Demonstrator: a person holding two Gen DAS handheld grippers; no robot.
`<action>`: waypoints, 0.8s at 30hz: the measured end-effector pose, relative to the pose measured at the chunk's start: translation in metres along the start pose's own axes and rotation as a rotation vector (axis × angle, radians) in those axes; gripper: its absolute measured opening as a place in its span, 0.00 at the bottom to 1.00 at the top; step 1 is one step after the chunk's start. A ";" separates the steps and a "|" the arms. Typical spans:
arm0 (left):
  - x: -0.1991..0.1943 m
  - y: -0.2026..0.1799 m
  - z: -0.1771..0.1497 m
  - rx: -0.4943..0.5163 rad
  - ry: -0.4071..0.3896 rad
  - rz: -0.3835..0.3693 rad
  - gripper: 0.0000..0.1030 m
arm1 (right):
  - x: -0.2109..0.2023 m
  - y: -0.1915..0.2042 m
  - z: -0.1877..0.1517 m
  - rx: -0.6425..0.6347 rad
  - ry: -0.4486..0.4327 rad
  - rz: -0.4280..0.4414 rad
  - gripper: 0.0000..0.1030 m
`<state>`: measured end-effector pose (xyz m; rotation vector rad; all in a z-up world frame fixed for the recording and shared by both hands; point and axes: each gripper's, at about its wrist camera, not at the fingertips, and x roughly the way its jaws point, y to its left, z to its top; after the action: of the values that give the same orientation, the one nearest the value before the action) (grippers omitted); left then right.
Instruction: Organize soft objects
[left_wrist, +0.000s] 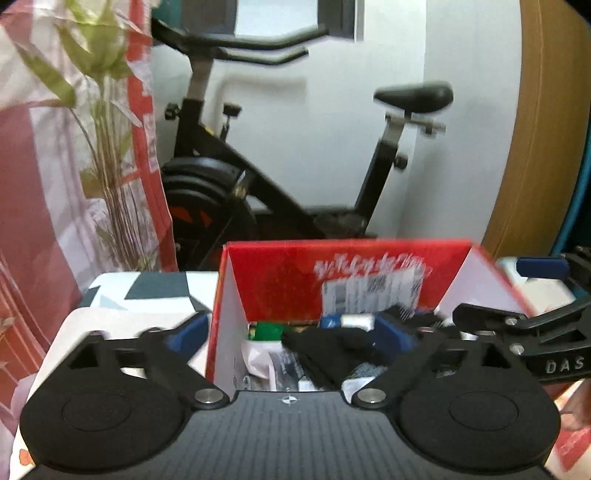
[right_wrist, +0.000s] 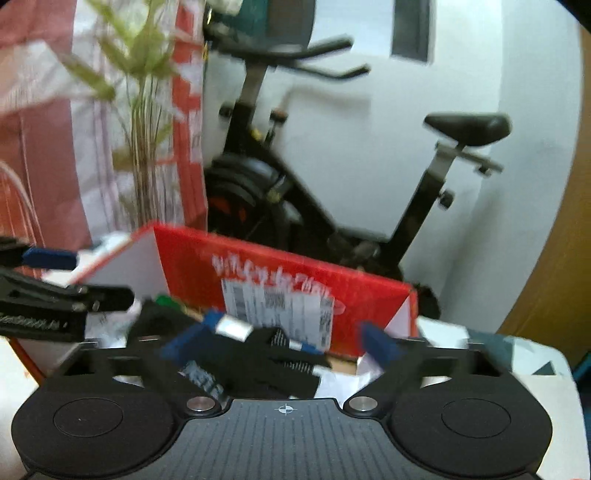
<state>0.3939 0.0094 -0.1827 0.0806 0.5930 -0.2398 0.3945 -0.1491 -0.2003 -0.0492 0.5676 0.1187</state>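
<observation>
A red cardboard box (left_wrist: 280, 273) with white inner walls stands open on a patterned cloth; it also shows in the right wrist view (right_wrist: 192, 266). Inside lie black soft items (left_wrist: 325, 350) (right_wrist: 258, 365), a green thing (left_wrist: 267, 329), blue-and-white packets (left_wrist: 351, 320) (right_wrist: 229, 325) and white wrappers. My left gripper (left_wrist: 291, 338) is open, its blue pads straddling the box's left wall, empty. My right gripper (right_wrist: 280, 341) is open above the box's contents, empty. The right gripper also shows at the right of the left wrist view (left_wrist: 517, 295). The left gripper shows at the left of the right wrist view (right_wrist: 66, 280).
A black exercise bike (left_wrist: 258, 177) stands behind the box against a white wall. A plant (left_wrist: 103, 147) and a red-and-white curtain (left_wrist: 33, 184) are at the left. A wooden panel (left_wrist: 535, 147) is at the right. The cloth (left_wrist: 147, 291) covers the surface.
</observation>
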 end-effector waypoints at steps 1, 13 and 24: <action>-0.009 0.001 0.003 -0.013 -0.022 -0.007 1.00 | -0.011 0.001 0.002 0.001 -0.034 -0.005 1.00; -0.137 -0.031 0.025 0.002 -0.203 0.136 1.00 | -0.113 -0.010 0.031 0.120 -0.103 0.040 1.00; -0.251 -0.043 0.007 -0.056 -0.264 0.149 1.00 | -0.237 0.002 0.012 0.097 -0.216 0.020 1.00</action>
<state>0.1856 0.0174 -0.0357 0.0377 0.3287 -0.0868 0.2028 -0.1699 -0.0624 0.0629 0.3573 0.1140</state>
